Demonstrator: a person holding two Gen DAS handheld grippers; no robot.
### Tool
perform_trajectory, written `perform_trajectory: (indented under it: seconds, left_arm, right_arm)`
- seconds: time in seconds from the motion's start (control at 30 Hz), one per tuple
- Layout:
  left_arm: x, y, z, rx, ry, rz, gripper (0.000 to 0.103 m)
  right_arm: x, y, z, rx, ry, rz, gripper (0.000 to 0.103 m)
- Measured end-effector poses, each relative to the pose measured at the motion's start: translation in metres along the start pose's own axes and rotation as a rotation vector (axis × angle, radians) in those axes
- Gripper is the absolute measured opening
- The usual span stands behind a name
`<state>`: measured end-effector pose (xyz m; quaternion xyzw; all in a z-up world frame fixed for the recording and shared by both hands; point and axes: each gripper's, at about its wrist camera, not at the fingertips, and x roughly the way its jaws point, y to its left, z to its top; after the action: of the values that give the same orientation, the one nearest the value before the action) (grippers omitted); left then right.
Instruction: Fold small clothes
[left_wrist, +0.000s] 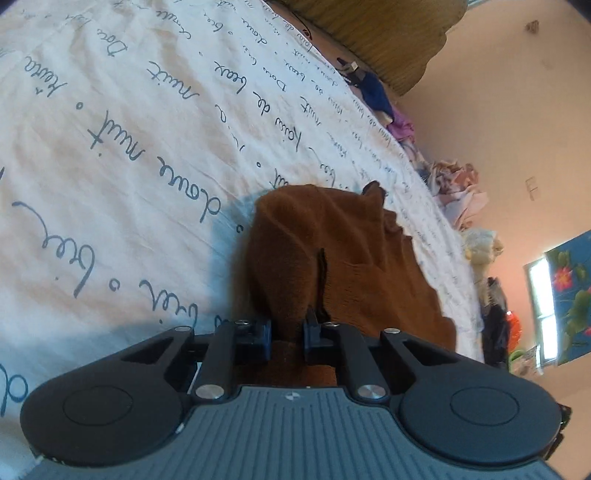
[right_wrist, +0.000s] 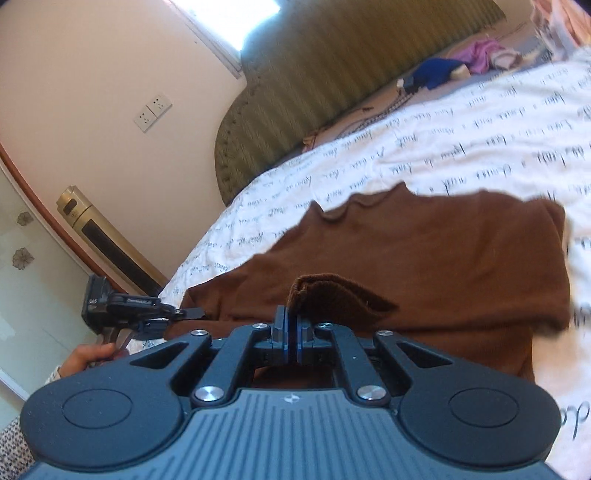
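Observation:
A brown knit garment (left_wrist: 332, 240) lies on the white bed sheet with script lettering (left_wrist: 110, 147). In the left wrist view a bunched part of it rises between the pads of my left gripper (left_wrist: 287, 332), which is shut on it. From the right wrist view the garment (right_wrist: 443, 258) spreads wide over the sheet (right_wrist: 480, 129). My right gripper (right_wrist: 291, 325) is shut on a doubled-over edge of it. At the garment's left end the left gripper (right_wrist: 195, 314) pinches the cloth, held by a hand (right_wrist: 92, 354).
A green padded headboard (right_wrist: 314, 92) stands at the far side of the bed. Loose clothes lie along that edge: a blue piece (right_wrist: 439, 70), a purple one (right_wrist: 480, 51), and a pale pile (left_wrist: 458, 192). A gold tower appliance (right_wrist: 107, 236) stands by the wall.

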<state>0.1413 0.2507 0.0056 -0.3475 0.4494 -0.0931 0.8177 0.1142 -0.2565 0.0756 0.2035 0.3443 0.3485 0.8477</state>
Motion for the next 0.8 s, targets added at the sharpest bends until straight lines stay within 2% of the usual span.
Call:
perform_trajectory:
  seconds: [0.07, 0.17, 0.23, 0.3, 0.4, 0.43, 0.47, 0.53, 0.6, 0.63, 0.7, 0.73, 0.77, 0.8]
  left_arm:
    - [-0.003, 0.004, 0.001, -0.025, -0.036, -0.040, 0.011]
    - [-0.027, 0.011, 0.005, -0.074, -0.146, -0.177, 0.010]
    - [-0.040, 0.014, 0.010, -0.132, -0.208, -0.235, 0.010]
    - [-0.050, 0.018, 0.015, -0.178, -0.274, -0.295, 0.005]
    - [-0.062, 0.025, 0.018, -0.239, -0.397, -0.403, 0.003]
    - [-0.062, 0.023, 0.020, -0.240, -0.412, -0.403, 0.003]
    - [-0.056, 0.015, 0.024, -0.228, -0.398, -0.371, 0.003]
    - [-0.038, 0.005, 0.027, -0.194, -0.340, -0.311, 0.003]
    - [-0.022, -0.008, 0.025, -0.118, -0.271, -0.222, 0.003]
    - [-0.014, -0.013, 0.023, -0.078, -0.239, -0.198, 0.009]
    - [-0.003, -0.022, 0.019, -0.012, -0.176, -0.184, 0.055]
    - [0.002, -0.027, 0.018, 0.014, -0.151, -0.172, 0.101]
    - [0.004, -0.033, 0.015, 0.051, -0.153, -0.130, 0.100]
    - [0.008, -0.040, 0.014, 0.090, -0.146, -0.080, 0.103]
  right_arm:
    - [-0.003, -0.002, -0.003, -0.021, -0.013, -0.018, 0.004]
    - [-0.011, 0.004, 0.007, -0.062, -0.045, -0.013, 0.004]
    - [-0.016, 0.014, 0.022, -0.110, -0.073, -0.016, 0.004]
    - [-0.020, 0.027, 0.042, -0.167, -0.114, -0.017, 0.004]
    - [-0.025, 0.038, 0.075, -0.241, -0.163, -0.065, 0.004]
    - [-0.027, 0.038, 0.084, -0.255, -0.180, -0.083, 0.004]
    - [-0.029, 0.035, 0.093, -0.270, -0.193, -0.100, 0.004]
    - [-0.034, 0.025, 0.101, -0.288, -0.206, -0.130, 0.004]
    - [-0.038, 0.006, 0.099, -0.266, -0.191, -0.162, 0.004]
    - [-0.037, -0.006, 0.095, -0.247, -0.161, -0.180, 0.004]
    - [-0.034, -0.028, 0.078, -0.244, -0.119, -0.251, 0.004]
    - [-0.032, -0.041, 0.070, -0.222, -0.094, -0.257, 0.004]
    - [-0.030, -0.054, 0.061, -0.189, -0.073, -0.267, 0.004]
    - [-0.027, -0.065, 0.053, -0.162, -0.056, -0.281, 0.005]
